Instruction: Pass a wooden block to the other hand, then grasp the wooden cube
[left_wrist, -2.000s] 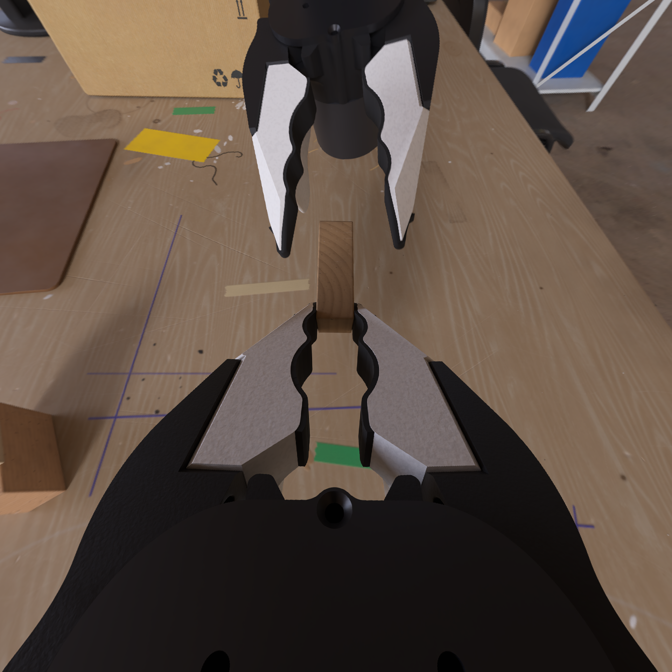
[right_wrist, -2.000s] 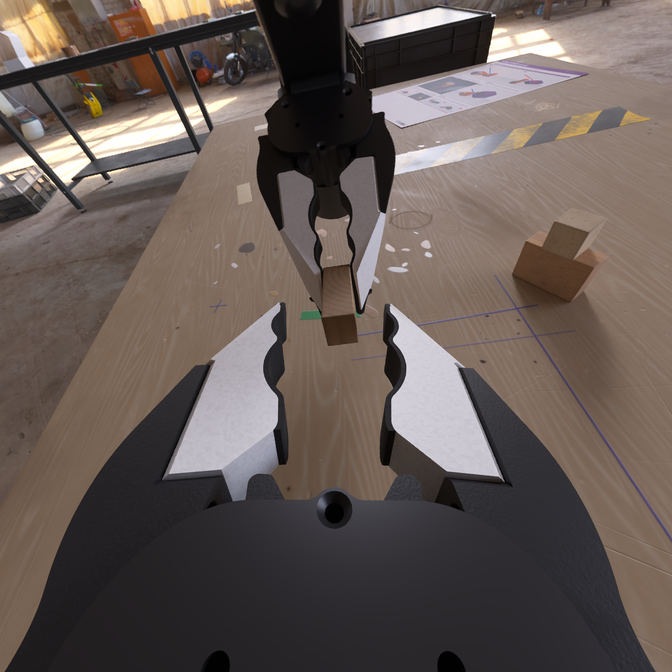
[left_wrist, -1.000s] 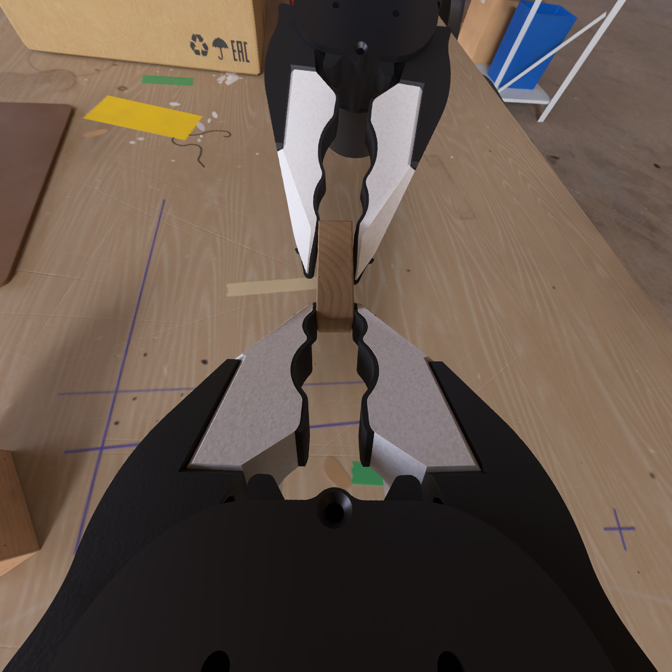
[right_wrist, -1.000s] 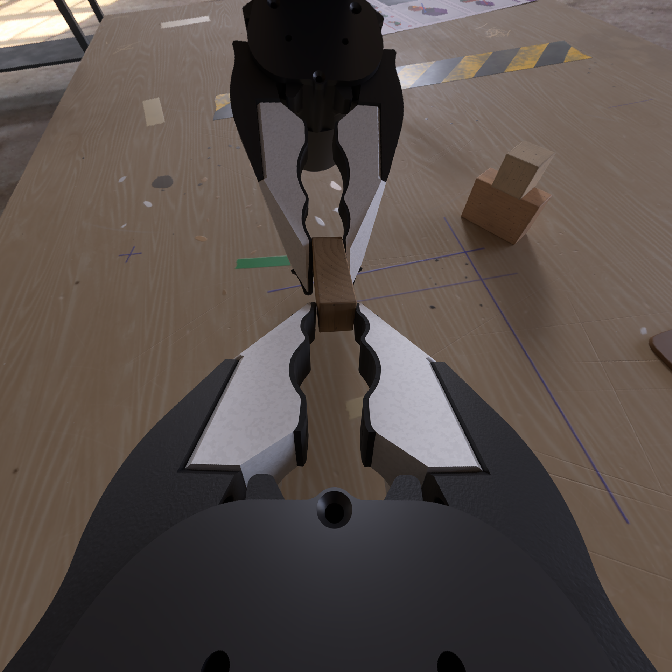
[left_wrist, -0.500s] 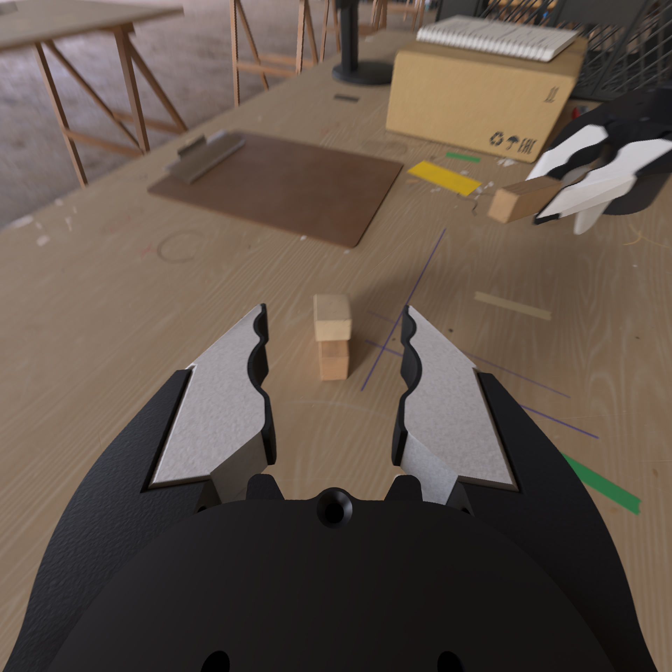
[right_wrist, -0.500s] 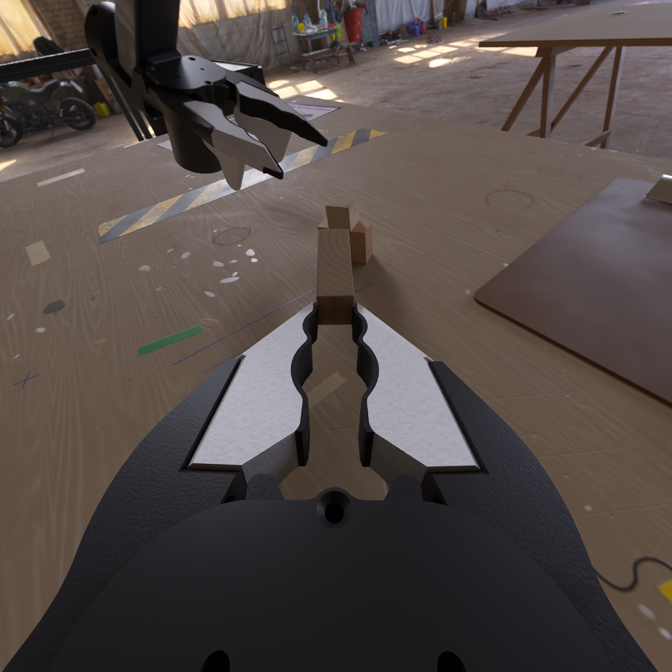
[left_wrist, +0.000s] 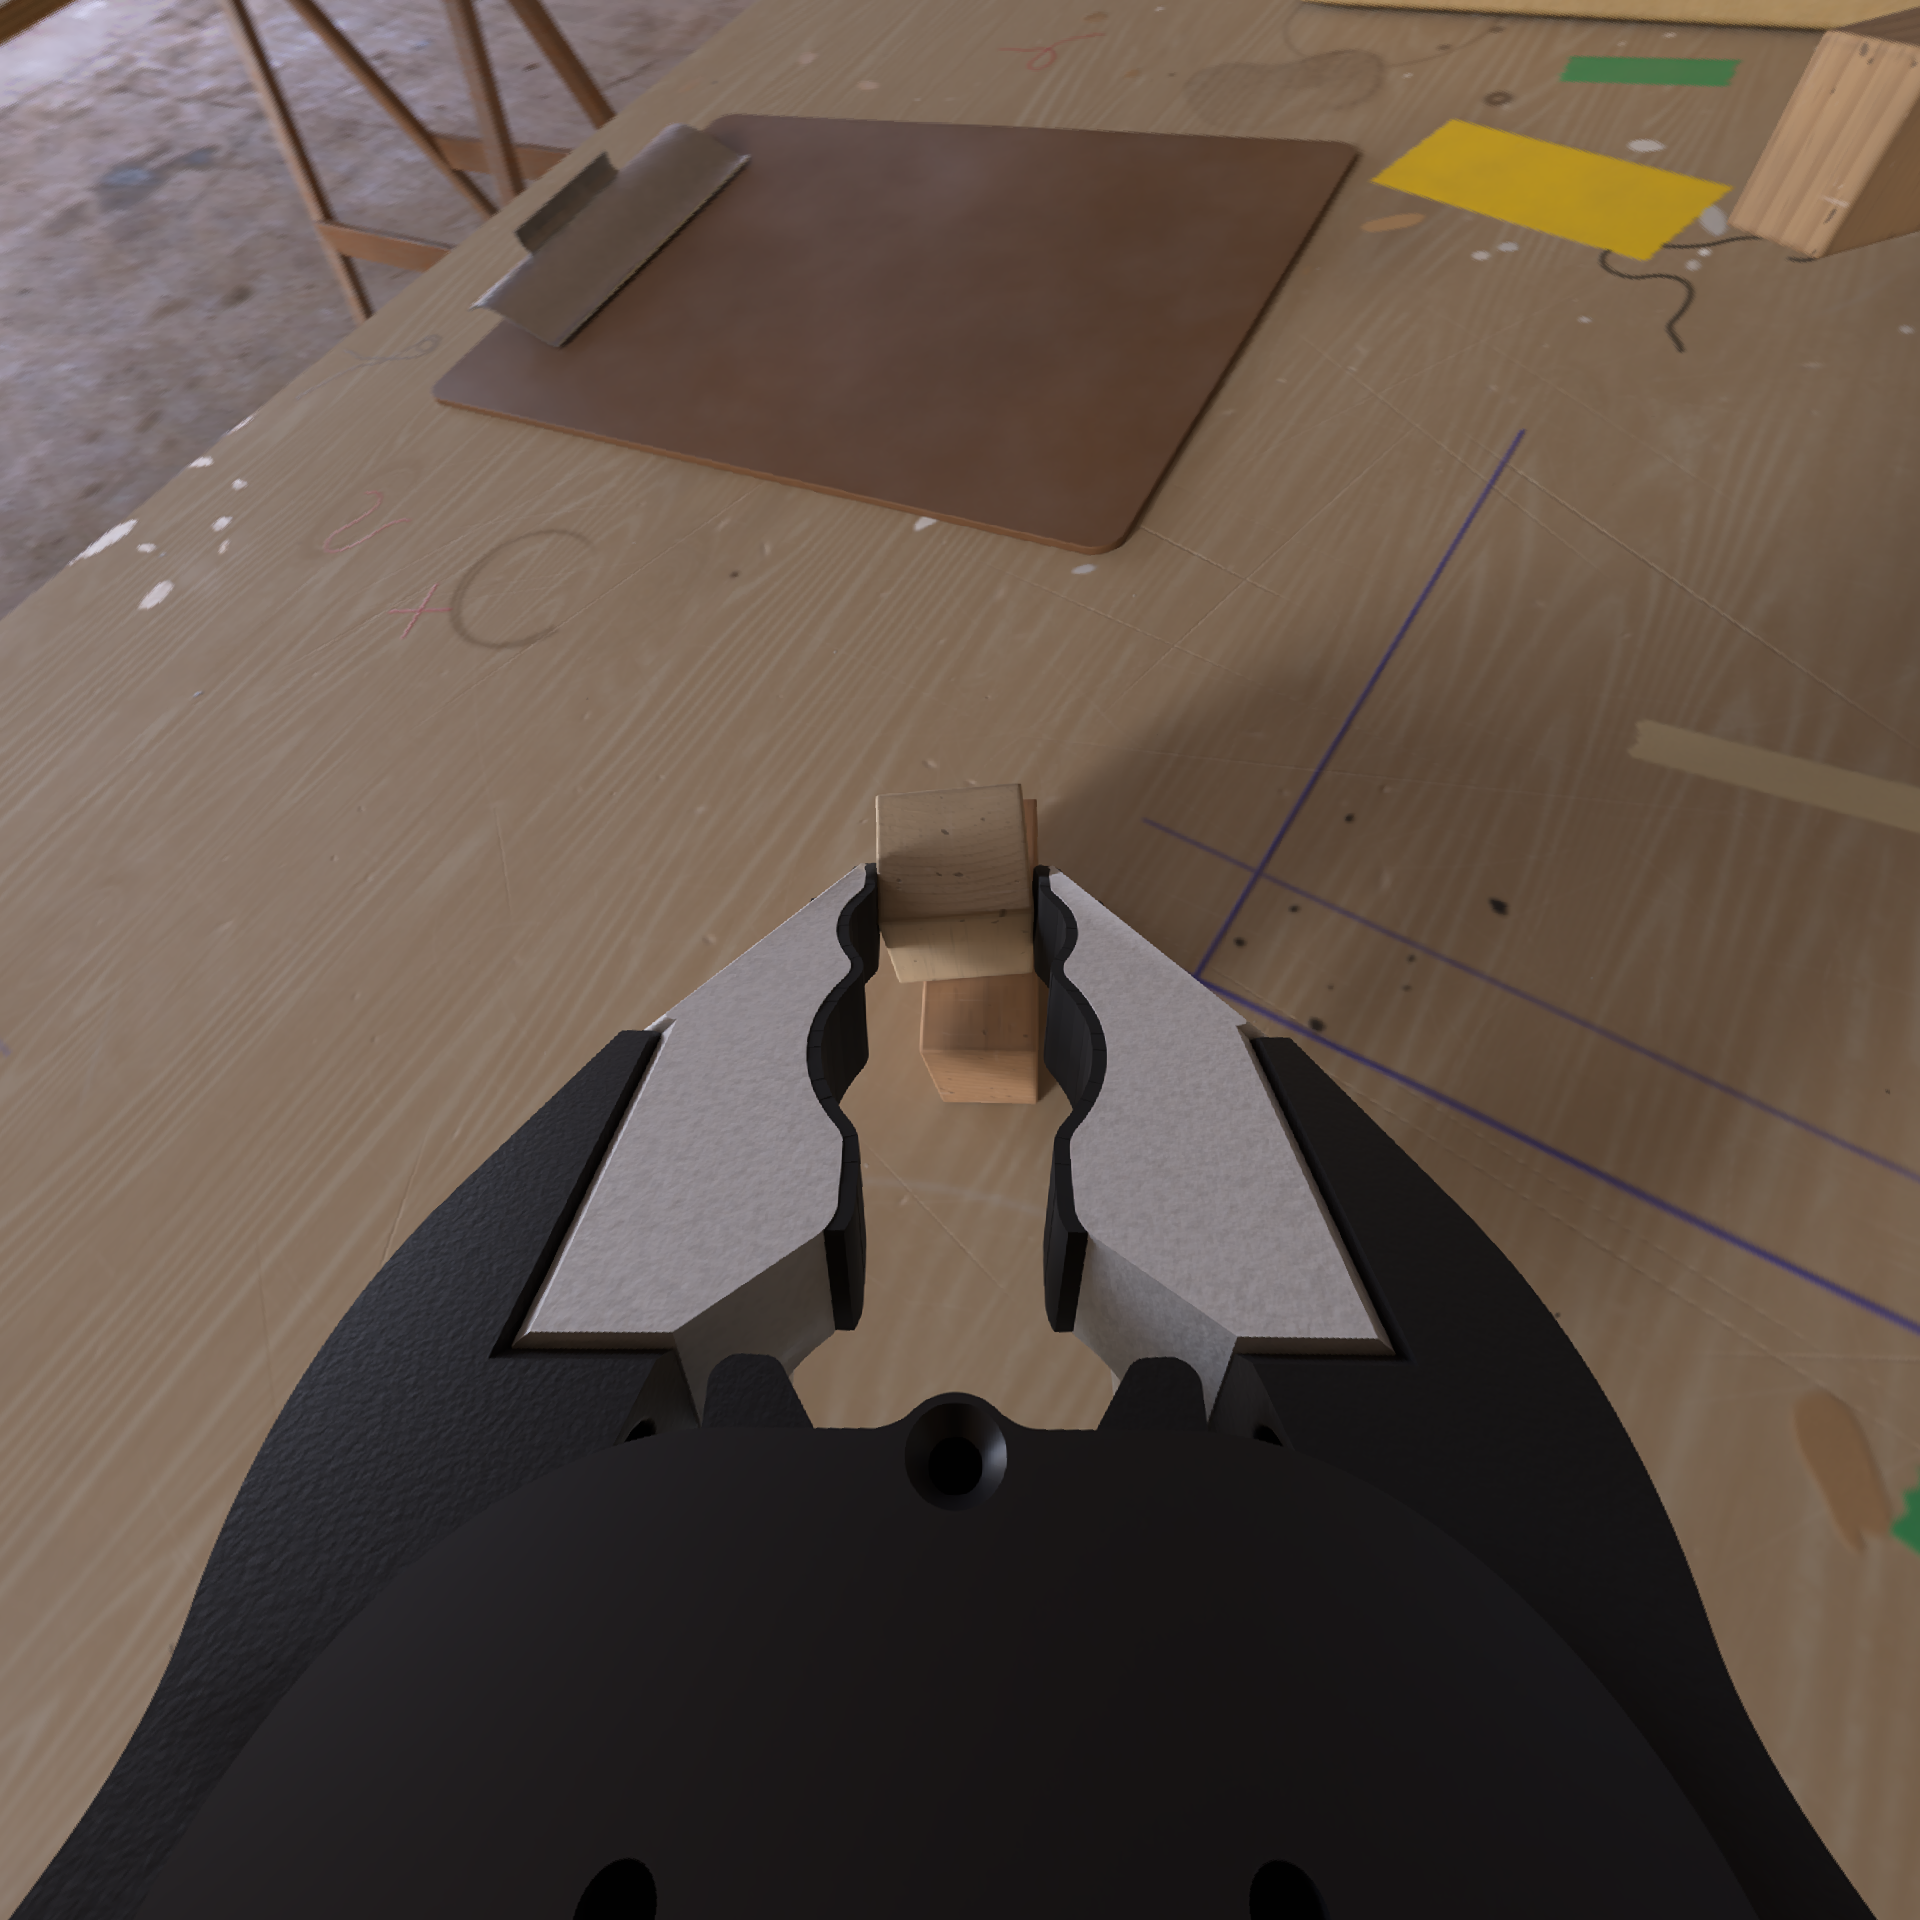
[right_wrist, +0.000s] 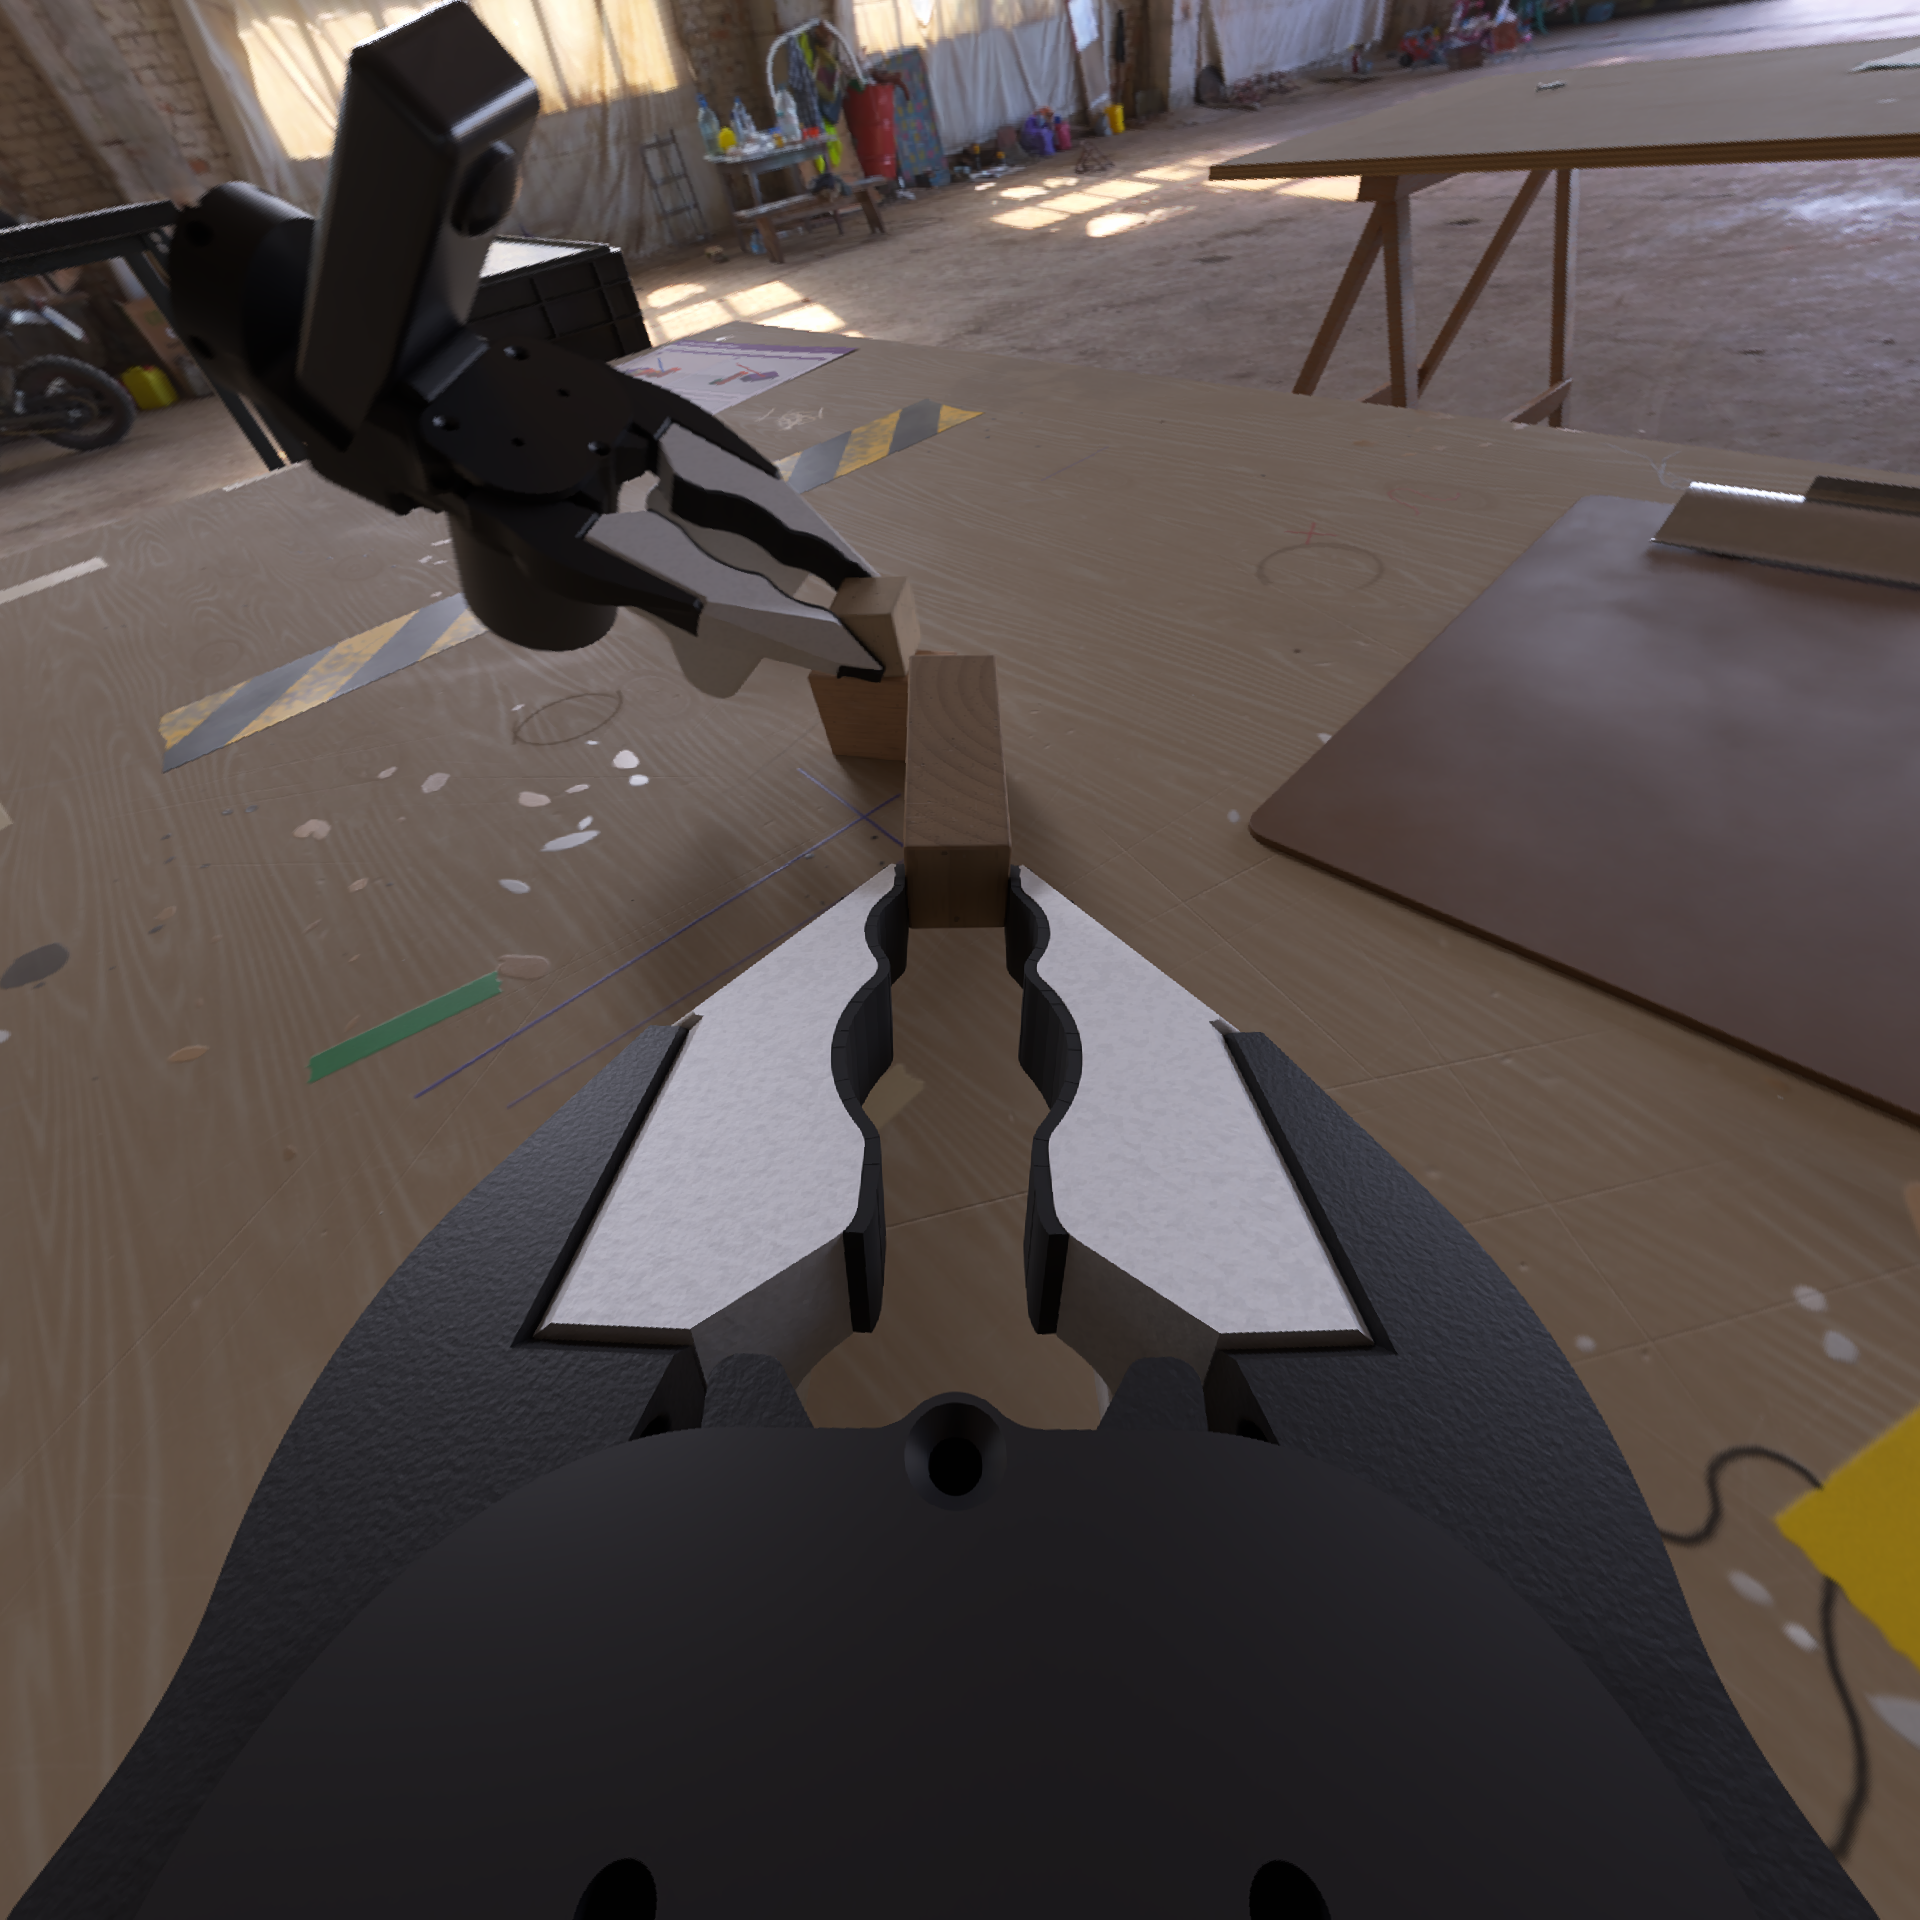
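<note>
My left gripper (left_wrist: 954, 883) is shut on the pale wooden cube (left_wrist: 951, 862), fingertips on its two sides. The cube is directly over a darker wooden base block (left_wrist: 982, 1044) on the table; I cannot tell if they touch. My right gripper (right_wrist: 956, 894) is shut on the near end of the long wooden block (right_wrist: 954, 769) and holds it in the air, pointing forward. The right wrist view also shows the left gripper (right_wrist: 868, 639) on the cube (right_wrist: 891, 613) above the base block (right_wrist: 860, 717). The long block's end (left_wrist: 1839, 145) shows at the top right of the left wrist view.
A brown clipboard (left_wrist: 904, 312) with a metal clip lies beyond the cube; it also shows at the right of the right wrist view (right_wrist: 1662, 748). A yellow patch (left_wrist: 1548, 187) and a black cord (left_wrist: 1652, 286) lie far right. The table edge (left_wrist: 156, 488) runs along the left.
My left gripper moved forward and down onto the cube and shut on it. My right gripper kept its hold on the long block, now nearer the cube and base.
</note>
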